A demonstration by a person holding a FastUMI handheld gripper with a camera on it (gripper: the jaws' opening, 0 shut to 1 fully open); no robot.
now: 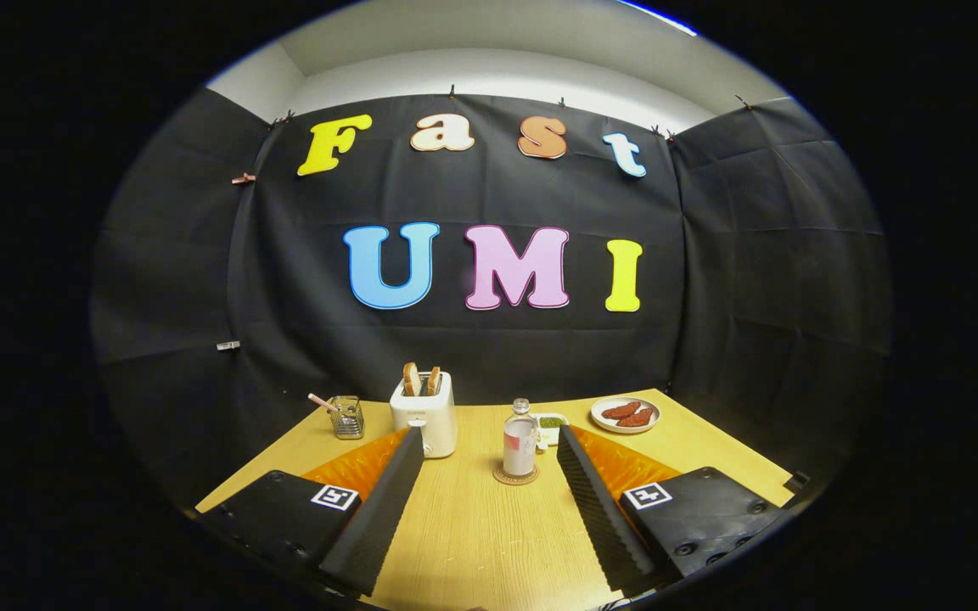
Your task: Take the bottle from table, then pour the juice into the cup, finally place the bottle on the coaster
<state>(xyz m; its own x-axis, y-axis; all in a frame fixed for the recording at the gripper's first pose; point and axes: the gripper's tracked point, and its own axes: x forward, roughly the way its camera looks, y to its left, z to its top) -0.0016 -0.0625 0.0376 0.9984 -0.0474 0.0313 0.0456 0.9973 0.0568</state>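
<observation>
A hand-held gripper [489,475] hovers over a light wooden table [472,543], its two fingers spread wide and grasping nothing. Beyond the fingertips, at roughly 12 o'clock and a touch toward the right finger, a small clear bottle [519,443] with pale pink juice stands upright on a round cork coaster [515,476], apart from both fingers. At about 11 o'clock a white toaster [425,414] holds two slices of bread [421,379], its base just behind the left fingertip. Farther out at 10 o'clock sits a wire mesh holder [347,417] with a pink-tipped stick leaning out. At 1 o'clock, just behind the bottle, lies a small white dish [551,424] of what may be green garnish, too small to tell; at 2 o'clock a white plate [625,415] carries two sausages [628,414].
</observation>
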